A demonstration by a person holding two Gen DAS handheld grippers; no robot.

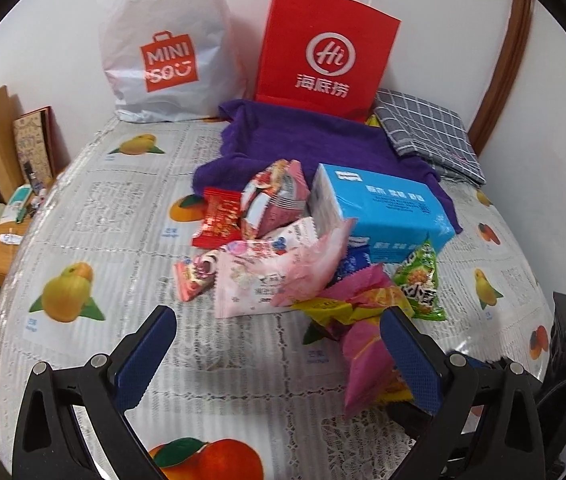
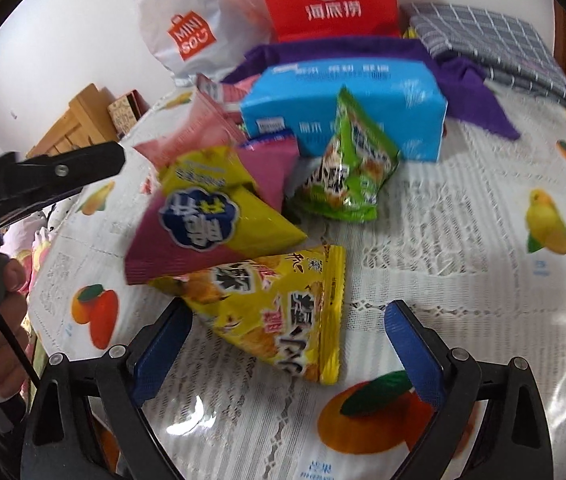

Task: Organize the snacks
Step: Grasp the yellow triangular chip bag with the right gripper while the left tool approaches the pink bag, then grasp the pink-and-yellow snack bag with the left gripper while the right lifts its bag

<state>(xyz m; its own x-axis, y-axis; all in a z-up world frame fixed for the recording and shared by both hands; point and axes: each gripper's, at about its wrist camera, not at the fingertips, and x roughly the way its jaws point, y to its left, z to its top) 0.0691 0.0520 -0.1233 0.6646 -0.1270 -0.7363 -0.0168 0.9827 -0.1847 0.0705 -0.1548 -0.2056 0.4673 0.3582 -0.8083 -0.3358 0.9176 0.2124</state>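
Your work surface is a table [image 1: 95,216] under a fruit-printed lace cloth. At its far edge, against the wall, stand a white plastic bag [image 1: 163,40] and, to its right, a red paper bag [image 1: 327,48]; a purple towel [image 1: 303,140] lies in front of them, with a folded grey checked cloth [image 1: 431,136] beside it. The blue tissue pack [image 1: 383,208] rests on the towel's near edge. The snacks form a loose pile in front of and left of that pack: a pale pink packet [image 1: 251,280], a red packet [image 1: 219,220], a green packet [image 2: 343,168] leaning on the tissue pack, a magenta-and-yellow packet [image 2: 211,224], and nearest you a yellow packet [image 2: 279,320]. Your left gripper [image 1: 279,344] has its fingers spread apart, nothing between them. Your right gripper [image 2: 287,344] also stands wide, the yellow packet's lower end lying between its unclamped fingers.
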